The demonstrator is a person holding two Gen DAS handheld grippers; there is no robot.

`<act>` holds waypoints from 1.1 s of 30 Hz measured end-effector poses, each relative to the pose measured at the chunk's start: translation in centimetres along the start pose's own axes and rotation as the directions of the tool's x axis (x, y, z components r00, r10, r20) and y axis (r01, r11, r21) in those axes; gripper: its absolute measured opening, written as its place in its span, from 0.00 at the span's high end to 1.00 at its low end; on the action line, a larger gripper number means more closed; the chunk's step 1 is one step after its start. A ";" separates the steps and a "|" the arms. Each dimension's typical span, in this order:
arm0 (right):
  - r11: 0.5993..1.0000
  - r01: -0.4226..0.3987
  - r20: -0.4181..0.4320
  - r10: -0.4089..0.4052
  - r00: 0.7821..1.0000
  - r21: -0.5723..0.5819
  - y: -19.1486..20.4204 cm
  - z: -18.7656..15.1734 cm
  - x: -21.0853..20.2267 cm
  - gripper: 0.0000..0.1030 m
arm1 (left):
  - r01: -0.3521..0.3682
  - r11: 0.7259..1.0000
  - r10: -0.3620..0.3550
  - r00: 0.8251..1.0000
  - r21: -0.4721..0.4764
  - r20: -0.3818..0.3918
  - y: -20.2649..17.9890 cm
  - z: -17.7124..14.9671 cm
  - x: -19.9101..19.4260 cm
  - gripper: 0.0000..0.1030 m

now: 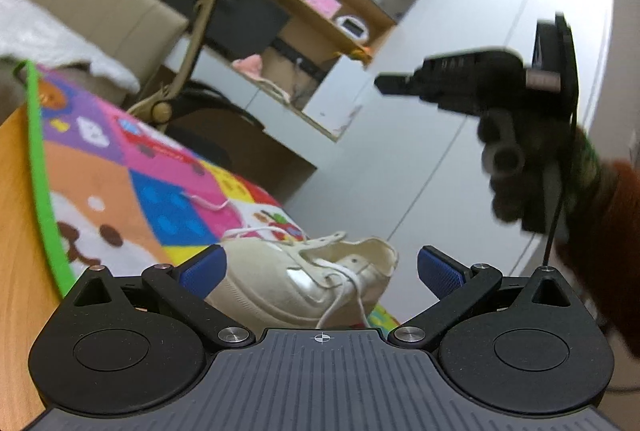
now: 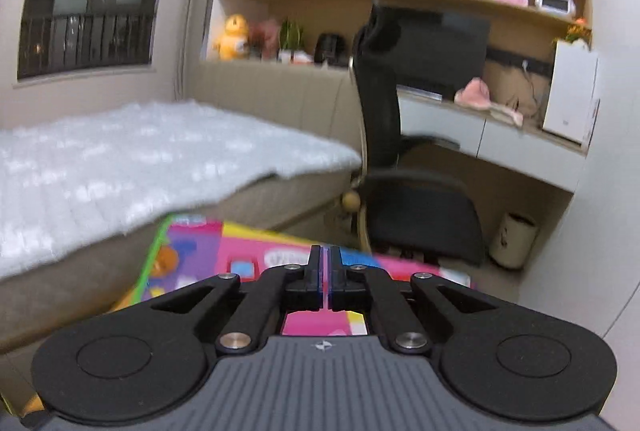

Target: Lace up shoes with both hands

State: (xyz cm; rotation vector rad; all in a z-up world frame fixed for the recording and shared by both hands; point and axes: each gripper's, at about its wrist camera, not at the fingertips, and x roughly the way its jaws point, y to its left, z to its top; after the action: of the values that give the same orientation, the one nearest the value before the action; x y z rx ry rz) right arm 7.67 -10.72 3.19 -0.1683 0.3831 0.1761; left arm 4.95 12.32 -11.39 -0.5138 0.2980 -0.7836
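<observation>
Left gripper jaws wide apart, empty, cream shoe between them on play mat. Right gripper pressed closed, empty, raised above shoe.

The left gripper points level with its blue-padded fingers spread wide apart, while the right gripper, raised and tilted slightly downward, has its fingers pressed together on nothing.

Shoe lies between the spread blue pads; bare mat beyond.
</observation>
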 end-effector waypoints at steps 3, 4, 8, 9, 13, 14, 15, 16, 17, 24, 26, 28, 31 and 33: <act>1.000 -0.023 -0.096 0.022 0.995 -0.010 0.0 -2.1 0.7 0.97 | -0.002 1.000 0.002 1.000 -0.004 -0.011 0.0 0.0 0.2 0.00; 0.999 -0.033 -0.135 0.032 0.990 -0.005 0.1 -3.4 1.2 0.97 | -0.006 1.000 0.006 1.000 -0.015 -0.011 0.1 0.0 0.2 0.00; 0.997 -0.070 -0.231 0.071 0.970 0.012 0.6 -7.7 3.4 0.97 | -0.018 0.999 0.017 1.000 -0.039 -0.018 0.5 0.0 0.3 0.00; 0.996 -0.082 -0.246 0.085 0.966 0.021 0.8 -8.4 3.9 0.96 | -0.019 0.999 0.019 1.000 -0.038 -0.021 0.4 0.0 0.3 0.00; 0.993 -0.110 -0.271 0.117 0.955 0.039 1.3 -10.0 5.1 0.68 | -0.020 0.999 0.020 1.000 -0.029 -0.023 0.3 0.0 0.4 0.00; 0.993 -0.111 -0.277 0.118 0.954 0.039 1.4 -10.4 5.4 0.67 | -0.021 0.999 0.020 1.000 -0.029 -0.024 0.3 0.0 0.4 0.00; 0.994 -0.108 -0.287 0.114 0.951 0.036 1.6 -10.9 5.7 0.67 | -0.021 0.999 0.020 0.999 -0.030 -0.024 0.4 0.0 0.4 0.00; 0.994 -0.103 -0.293 0.105 0.950 0.022 1.8 -11.3 6.0 0.69 | -0.022 0.999 0.021 0.999 -0.032 -0.024 0.4 0.0 0.4 0.00; 0.995 -0.098 -0.286 0.093 0.954 -0.001 2.1 -11.6 6.1 0.73 | -0.021 0.999 0.020 1.000 -0.034 -0.023 0.4 0.0 0.3 0.00; 0.992 -0.078 -0.273 0.049 0.961 -0.095 3.4 -10.8 5.9 0.98 | 0.005 1.000 -0.005 1.000 -0.030 -0.016 0.4 0.0 0.2 0.00; 0.991 -0.053 -0.225 0.025 0.974 -0.123 3.2 -8.4 5.2 0.98 | 0.013 1.000 -0.013 1.000 -0.025 -0.011 0.3 0.0 0.1 0.00; 0.988 -0.012 -0.150 -0.011 0.989 -0.151 3.0 -5.3 4.1 0.98 | 0.016 1.000 -0.016 1.000 -0.021 -0.009 0.3 0.0 0.1 0.00; 0.986 0.083 0.062 -0.075 0.995 -0.145 2.2 2.4 0.2 0.98 | 0.014 0.999 -0.015 1.000 -0.030 -0.009 0.4 0.0 0.1 0.00; 0.983 0.134 0.205 -0.107 0.973 -0.123 1.9 6.8 -3.1 0.98 | 0.013 0.999 -0.013 1.000 -0.037 -0.010 0.5 0.0 0.2 0.00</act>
State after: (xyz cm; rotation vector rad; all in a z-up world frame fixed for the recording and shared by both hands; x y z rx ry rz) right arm 6.91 -8.01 10.40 -0.3053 0.1622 0.0978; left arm 5.36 12.50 -11.65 -0.5469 0.3194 -0.7950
